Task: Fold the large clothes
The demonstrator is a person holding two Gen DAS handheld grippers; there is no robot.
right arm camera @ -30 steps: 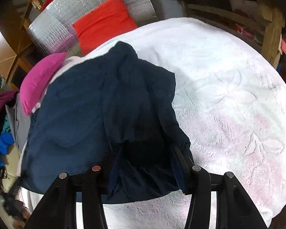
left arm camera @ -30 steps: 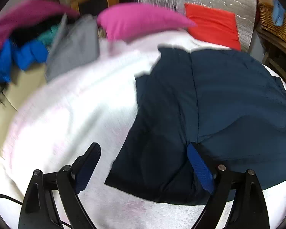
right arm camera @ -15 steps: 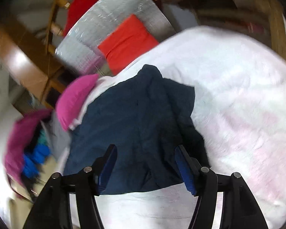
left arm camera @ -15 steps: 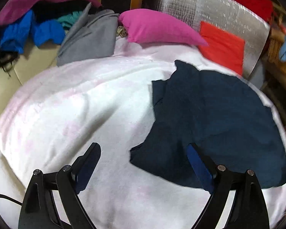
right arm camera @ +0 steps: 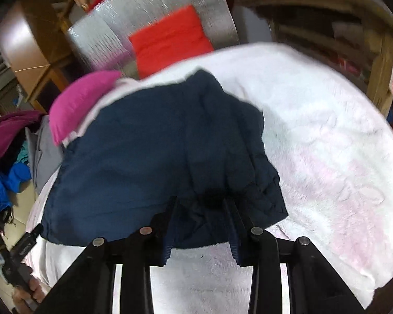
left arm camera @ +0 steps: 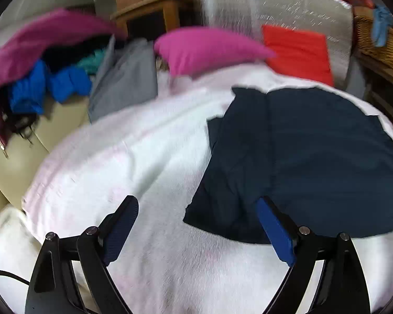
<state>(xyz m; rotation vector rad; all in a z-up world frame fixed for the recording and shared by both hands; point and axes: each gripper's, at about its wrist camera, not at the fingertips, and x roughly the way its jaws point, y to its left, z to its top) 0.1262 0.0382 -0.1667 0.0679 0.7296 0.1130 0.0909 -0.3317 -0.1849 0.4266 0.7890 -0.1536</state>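
With the right gripper seemingly clamped on the navy garment hem and the left gripper spread empty, the fold should be carried flat across the white blanket.

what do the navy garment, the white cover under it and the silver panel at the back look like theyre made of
Navy garment: thin matte woven cloth, probably; it creases softly.
White cover: plush fleece or terry, with fuzzy pile and embossed pattern.
Silver panel: reflective foil-faced sheet, shiny and dimpled.
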